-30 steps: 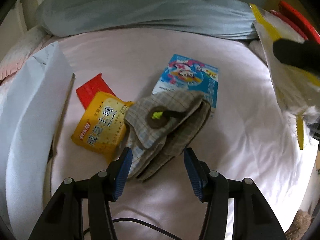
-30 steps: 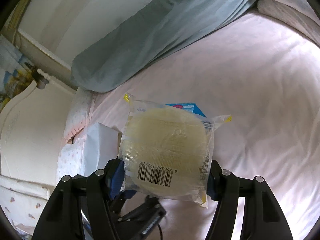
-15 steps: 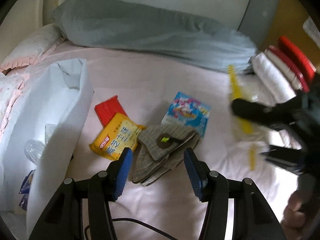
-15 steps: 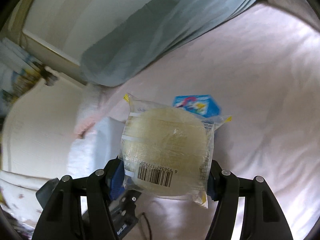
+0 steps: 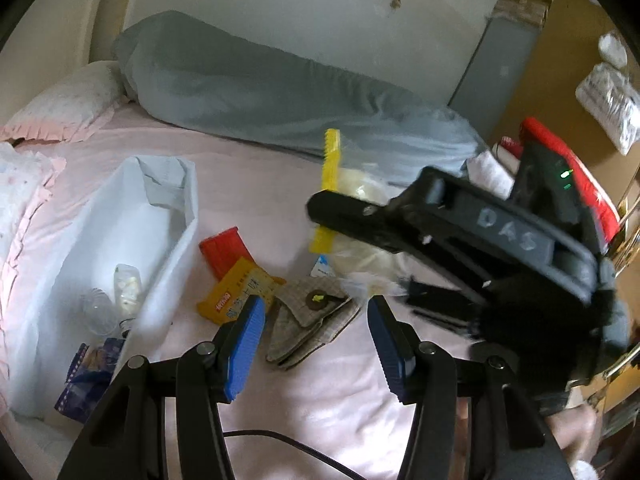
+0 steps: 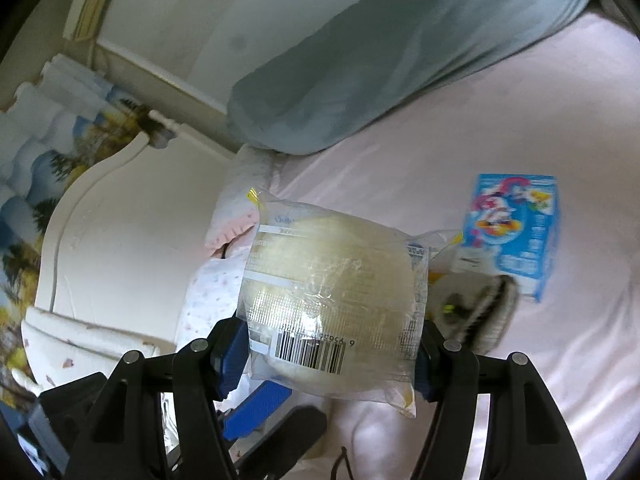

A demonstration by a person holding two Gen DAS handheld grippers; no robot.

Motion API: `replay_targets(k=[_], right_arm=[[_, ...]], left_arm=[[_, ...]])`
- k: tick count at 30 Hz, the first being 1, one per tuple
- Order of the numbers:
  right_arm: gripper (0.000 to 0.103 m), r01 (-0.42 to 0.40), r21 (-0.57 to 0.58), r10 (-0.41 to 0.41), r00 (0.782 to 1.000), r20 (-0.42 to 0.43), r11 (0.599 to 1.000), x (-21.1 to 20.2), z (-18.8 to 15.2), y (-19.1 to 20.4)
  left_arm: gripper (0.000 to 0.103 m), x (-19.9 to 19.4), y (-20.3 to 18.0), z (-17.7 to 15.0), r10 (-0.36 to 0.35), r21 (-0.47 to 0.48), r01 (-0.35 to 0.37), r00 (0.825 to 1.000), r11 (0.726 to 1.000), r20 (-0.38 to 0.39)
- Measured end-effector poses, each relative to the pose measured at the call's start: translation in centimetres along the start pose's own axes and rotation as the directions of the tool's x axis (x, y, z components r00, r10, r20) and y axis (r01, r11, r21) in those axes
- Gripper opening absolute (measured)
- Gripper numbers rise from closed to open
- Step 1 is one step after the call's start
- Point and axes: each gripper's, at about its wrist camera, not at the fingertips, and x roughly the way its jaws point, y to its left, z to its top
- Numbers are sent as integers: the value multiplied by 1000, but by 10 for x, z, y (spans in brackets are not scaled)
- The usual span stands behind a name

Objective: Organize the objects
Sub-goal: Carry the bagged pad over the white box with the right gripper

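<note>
Right wrist view: right gripper (image 6: 332, 344) jaws clamped on a clear-wrapped round cake packet (image 6: 332, 288), frame centre, held above the bed (image 6: 520, 160).
Left gripper (image 5: 316, 340) jaws part-open, empty, over checked cloth (image 5: 312, 320) lower centre; white bag (image 5: 132, 240) at left.

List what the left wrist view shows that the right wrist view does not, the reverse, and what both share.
Only the left wrist view: the white bin with a clear bottle inside, the red packet, the yellow snack packet, and the empty left gripper, jaws apart.

Only the right wrist view: the barcode on the clear bread bag, the white headboard, and the blue carton in full.

Both: the right gripper clamped on the bread bag, the checked cloth pouch, the grey bolster and the pink sheet.
</note>
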Motion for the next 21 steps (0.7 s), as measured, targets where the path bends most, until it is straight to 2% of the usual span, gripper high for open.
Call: replay_targets(k=[6, 9, 12, 14, 16, 19, 21], right_arm=[[66, -107, 29, 108, 992, -62, 994, 26, -3, 8], [66, -168, 57, 172, 981, -94, 984, 41, -4, 14], [66, -272, 95, 283, 947, -149, 958, 58, -13, 23], [66, -311, 98, 324, 929, -181, 945, 66, -18, 32], [66, -361, 131, 382, 898, -219, 923, 79, -26, 41], [66, -396, 153, 424, 866, -264, 905, 97, -34, 53], [66, -397, 139, 420, 852, -312, 907, 112, -41, 64]], left_arm=[[52, -16, 15, 0, 5, -19, -5, 999, 1000, 39], [52, -24, 25, -1, -20, -46, 23, 998, 999, 63], [52, -30, 38, 0, 15, -75, -9, 996, 997, 90], [52, -35, 46, 0, 52, -89, -42, 993, 995, 102], [52, -38, 56, 1, 117, -125, -102, 987, 987, 112], [52, -42, 75, 2, 149, -187, -125, 981, 974, 124], [50, -46, 88, 1, 182, -225, -150, 975, 963, 127]])
